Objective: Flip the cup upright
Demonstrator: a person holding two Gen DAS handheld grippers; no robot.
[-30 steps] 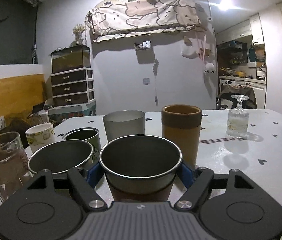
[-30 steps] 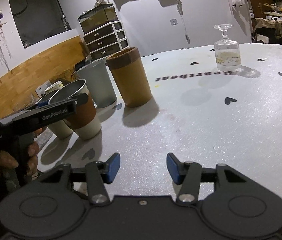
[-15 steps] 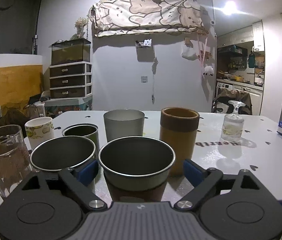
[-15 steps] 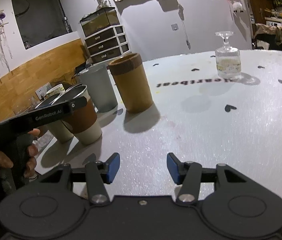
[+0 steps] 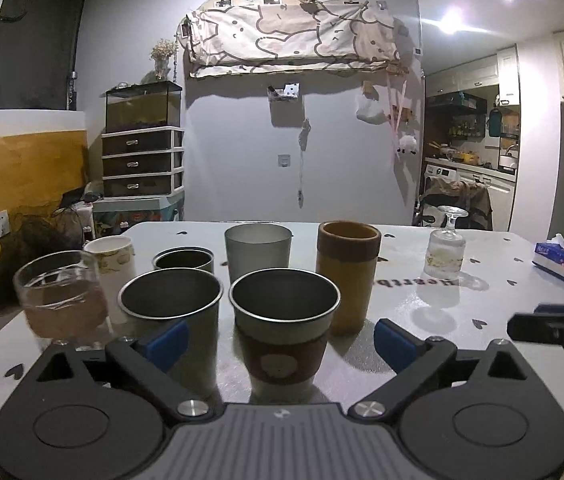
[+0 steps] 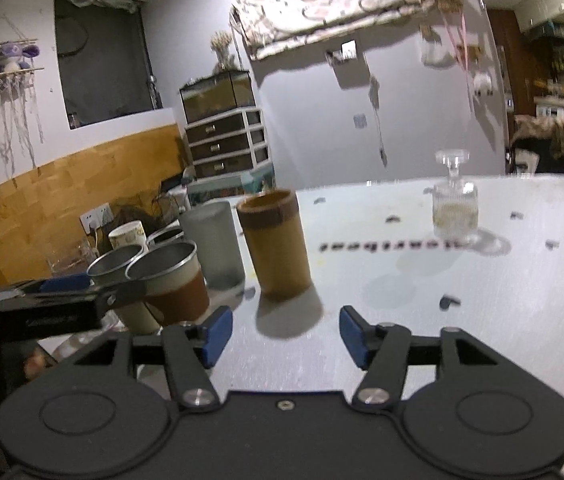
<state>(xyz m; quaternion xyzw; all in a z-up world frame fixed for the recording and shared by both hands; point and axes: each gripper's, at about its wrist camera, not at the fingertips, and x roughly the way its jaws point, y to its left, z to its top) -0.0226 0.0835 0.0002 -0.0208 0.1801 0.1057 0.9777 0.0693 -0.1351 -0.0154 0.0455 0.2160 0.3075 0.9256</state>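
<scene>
A steel cup with a brown sleeve (image 5: pixel 284 336) stands upright on the white table (image 5: pixel 482 344), between the spread fingers of my left gripper (image 5: pixel 279 340), which is open and not touching it. The cup also shows in the right wrist view (image 6: pixel 171 284). A clear stemmed glass (image 5: pixel 445 246) stands upside down at the far right, also in the right wrist view (image 6: pixel 454 208). My right gripper (image 6: pixel 282 334) is open and empty above the table, facing the tan cup (image 6: pixel 275 246).
Several upright cups cluster at the left: a steel cup (image 5: pixel 171 316), a grey tumbler (image 5: pixel 257 252), a tan cup (image 5: pixel 348 272), a clear glass (image 5: pixel 61 296), a white mug (image 5: pixel 109 258). A tissue box (image 5: pixel 558 262) lies far right.
My left gripper opened wider and drew back from the sleeved cup, which stays standing on the table. My right gripper moved forward and tilted up towards the tan cup.
</scene>
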